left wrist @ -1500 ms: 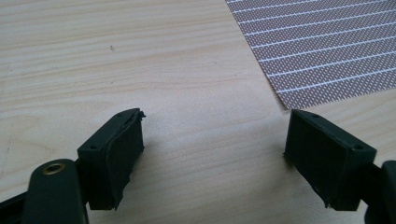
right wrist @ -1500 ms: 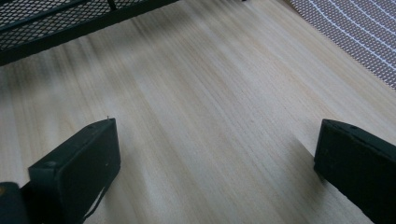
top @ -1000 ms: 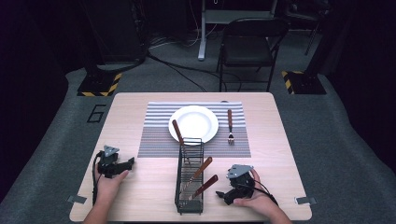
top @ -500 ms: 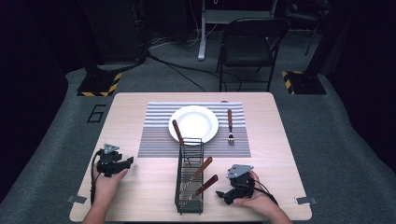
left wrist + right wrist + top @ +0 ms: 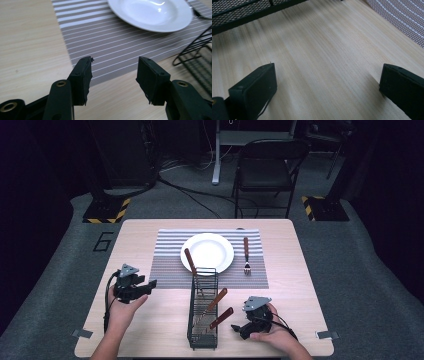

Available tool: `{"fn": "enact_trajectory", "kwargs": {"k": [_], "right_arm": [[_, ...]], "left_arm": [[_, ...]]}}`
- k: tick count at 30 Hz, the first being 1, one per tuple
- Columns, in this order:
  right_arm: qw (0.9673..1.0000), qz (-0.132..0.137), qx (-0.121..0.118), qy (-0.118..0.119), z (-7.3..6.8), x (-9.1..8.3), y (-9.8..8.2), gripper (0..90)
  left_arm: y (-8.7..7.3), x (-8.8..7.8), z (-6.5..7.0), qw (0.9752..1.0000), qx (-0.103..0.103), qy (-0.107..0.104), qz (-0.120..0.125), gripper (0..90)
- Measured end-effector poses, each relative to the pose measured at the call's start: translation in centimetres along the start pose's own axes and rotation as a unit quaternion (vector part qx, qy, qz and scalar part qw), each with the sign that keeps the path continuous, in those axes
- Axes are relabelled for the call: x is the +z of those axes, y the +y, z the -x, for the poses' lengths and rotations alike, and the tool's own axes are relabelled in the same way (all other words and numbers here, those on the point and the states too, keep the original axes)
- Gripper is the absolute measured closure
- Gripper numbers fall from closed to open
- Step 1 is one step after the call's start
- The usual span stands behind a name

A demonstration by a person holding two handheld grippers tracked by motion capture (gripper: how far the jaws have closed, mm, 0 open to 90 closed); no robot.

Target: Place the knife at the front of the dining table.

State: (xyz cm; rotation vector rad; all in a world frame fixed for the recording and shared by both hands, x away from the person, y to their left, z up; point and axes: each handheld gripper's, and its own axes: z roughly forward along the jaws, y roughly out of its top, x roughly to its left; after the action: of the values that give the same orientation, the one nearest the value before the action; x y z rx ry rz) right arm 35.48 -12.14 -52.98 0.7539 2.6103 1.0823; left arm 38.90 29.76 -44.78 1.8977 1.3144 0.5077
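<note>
Cutlery rack (image 5: 202,320) – three wooden-handled utensils (image 5: 216,301) inside, both grippers' fingers open – empty.

Glossy white plate (image 5: 152,15), woven mat (image 5: 112,42), matt wood tbl (image 5: 27,50).

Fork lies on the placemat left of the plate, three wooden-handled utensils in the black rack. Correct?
Not quite. The fork lies on the placemat right of the plate, as the high view shows. The three wooden-handled utensils in the black rack are correct.

Bare tabletop (image 5: 150,320) beside left claw (image 5: 150,285); rack (image 5: 202,320) blocks rightward.
</note>
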Motion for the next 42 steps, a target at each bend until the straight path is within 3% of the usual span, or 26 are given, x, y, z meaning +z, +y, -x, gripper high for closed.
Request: {"fn": "enact_trajectory", "kwargs": {"k": [3,6,7,18,22,39,42], "right_arm": [[1.0000,0.000,0.000,0.000,0.0,0.0,0.0,0.5],[1.0000,0.000,0.001,0.000,0.0,0.0,0.0,0.5],[1.0000,0.000,0.000,0.000,0.0,0.0,0.0,0.5],[1.0000,0.000,0.001,0.000,0.0,0.0,0.0,0.5],[1.0000,-0.001,0.003,0.000,-0.1,0.0,0.0,0.5],[1.0000,-0.001,0.000,0.001,-0.1,0.0,0.0,0.4],[1.0000,-0.001,0.000,0.002,-0.1,0.0,0.0,0.4]], "left_arm": [[1.2,-0.1,1.5,0.9997,0.011,-0.022,0.007,47.1],[1.8,-0.1,2.1,0.9994,0.011,-0.033,0.008,51.3],[2.3,0.2,2.6,0.9990,0.006,-0.044,0.006,51.8],[4.0,0.2,4.6,0.9967,0.029,-0.073,0.017,52.1],[4.9,0.1,6.1,0.9935,0.042,-0.104,0.023,54.0],[5.9,1.5,9.2,0.9876,0.051,-0.144,0.034,54.9],[5.8,1.9,9.5,0.9877,0.051,-0.143,0.036,58.4]]}}
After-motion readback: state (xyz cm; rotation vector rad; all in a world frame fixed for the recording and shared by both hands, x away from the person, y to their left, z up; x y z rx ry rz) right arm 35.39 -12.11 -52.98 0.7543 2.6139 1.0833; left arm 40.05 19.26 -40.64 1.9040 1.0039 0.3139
